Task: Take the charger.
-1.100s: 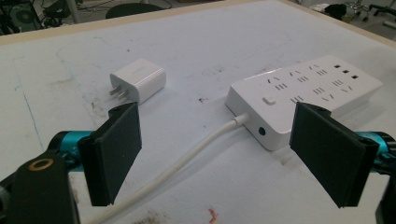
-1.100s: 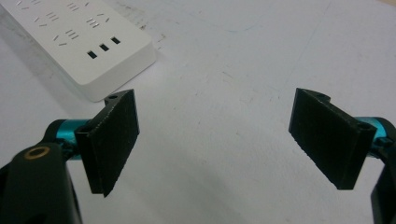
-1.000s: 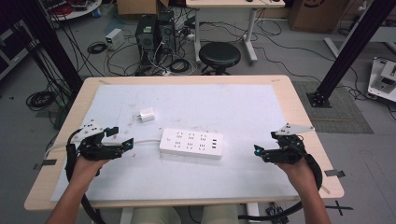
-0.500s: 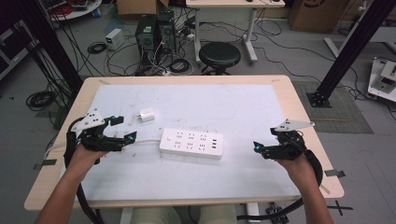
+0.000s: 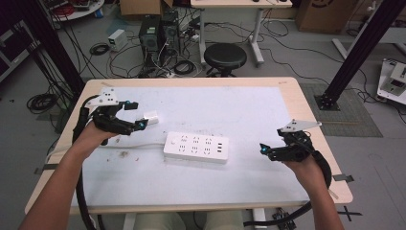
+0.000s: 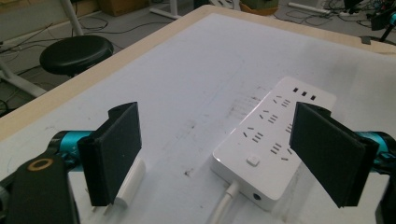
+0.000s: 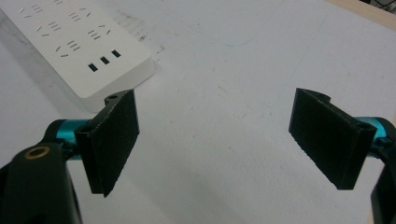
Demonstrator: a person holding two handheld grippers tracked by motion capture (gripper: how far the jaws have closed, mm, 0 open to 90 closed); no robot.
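A white power strip [image 5: 195, 147] lies flat in the middle of the white table mat, its cord running off to the left. A small white plug adapter [image 5: 151, 118] rests left of it. My left gripper [image 5: 135, 115] is open, its tips just beside the adapter. Along its jaws, the adapter [image 6: 130, 183] sits by the left jaw and the power strip [image 6: 273, 140] lies ahead on the right. My right gripper [image 5: 264, 148] hovers open over the mat, right of the strip, with nothing between its jaws. Its own view has the strip's end [image 7: 84, 44] at upper left.
The wooden table edge [image 5: 191, 81] frames the mat. A black stool [image 5: 225, 56] stands behind the table, with computer cases [image 5: 160, 33] and cables on the floor. A black frame post [image 5: 356, 52] leans at the right.
My left gripper has moved away from me and to the right, up to the adapter. The right gripper has shifted slightly.
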